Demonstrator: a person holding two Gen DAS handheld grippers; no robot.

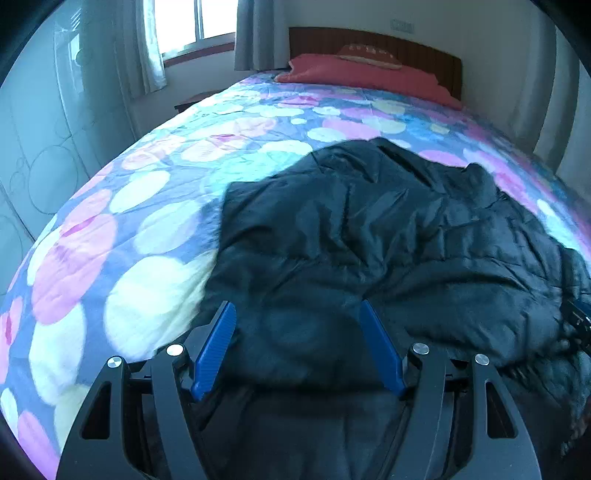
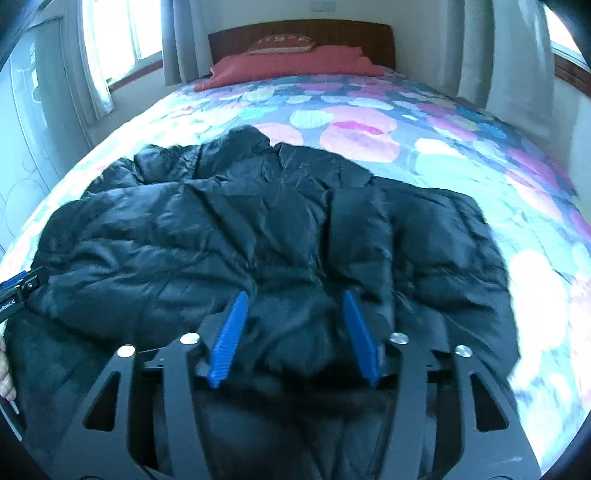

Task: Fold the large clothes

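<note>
A large black puffy jacket [image 1: 369, 229] [image 2: 240, 229] lies crumpled across the near end of a bed with a flowered bedspread [image 1: 147, 206] [image 2: 443, 147]. My left gripper [image 1: 296, 304] hovers over the jacket's near left part, blue fingers wide apart, with fabric beneath them and not pinched. My right gripper [image 2: 294, 293] stands over the jacket's near middle, jaws apart and the pads clear of the cloth. The left gripper's body [image 2: 14, 288] shows at the left edge of the right wrist view, with a hand [image 2: 3, 365] below it. The right gripper's body [image 1: 578, 321] peeks in at the right edge of the left wrist view.
A red pillow [image 1: 351, 74] [image 2: 288, 64] lies against the brown headboard [image 1: 424, 51] at the far end. A pale wardrobe [image 1: 37, 147] stands left of the bed, and a curtained window [image 1: 192, 22] is behind it. The far half of the bedspread carries nothing but the pillow.
</note>
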